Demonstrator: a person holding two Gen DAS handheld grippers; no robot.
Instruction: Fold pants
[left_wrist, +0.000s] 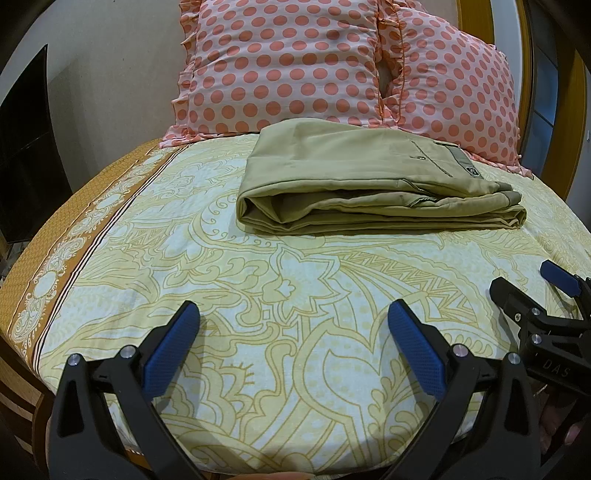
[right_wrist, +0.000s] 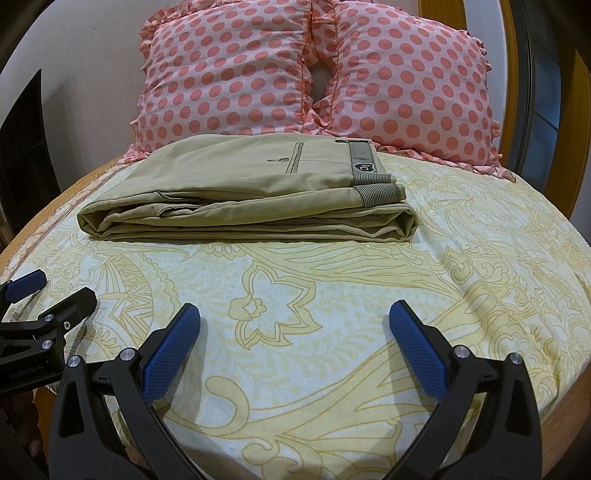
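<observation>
Khaki pants (left_wrist: 369, 177) lie folded in a flat stack on the bed, in front of the pillows; in the right wrist view the pants (right_wrist: 251, 192) show a striped waistband and a badge at the right end. My left gripper (left_wrist: 293, 314) is open and empty, well short of the pants over the sheet. My right gripper (right_wrist: 294, 314) is open and empty too, at about the same distance. Each gripper shows in the other's view: the right gripper (left_wrist: 524, 284) at the right edge, the left gripper (right_wrist: 61, 288) at the left edge.
The bed carries a yellow patterned sheet (left_wrist: 258, 295) with an orange border (left_wrist: 55, 266) at the left. Two pink polka-dot pillows (left_wrist: 288, 66) (right_wrist: 406, 81) stand behind the pants against a wooden headboard (right_wrist: 509, 55). A dark screen (left_wrist: 26, 147) is at the far left.
</observation>
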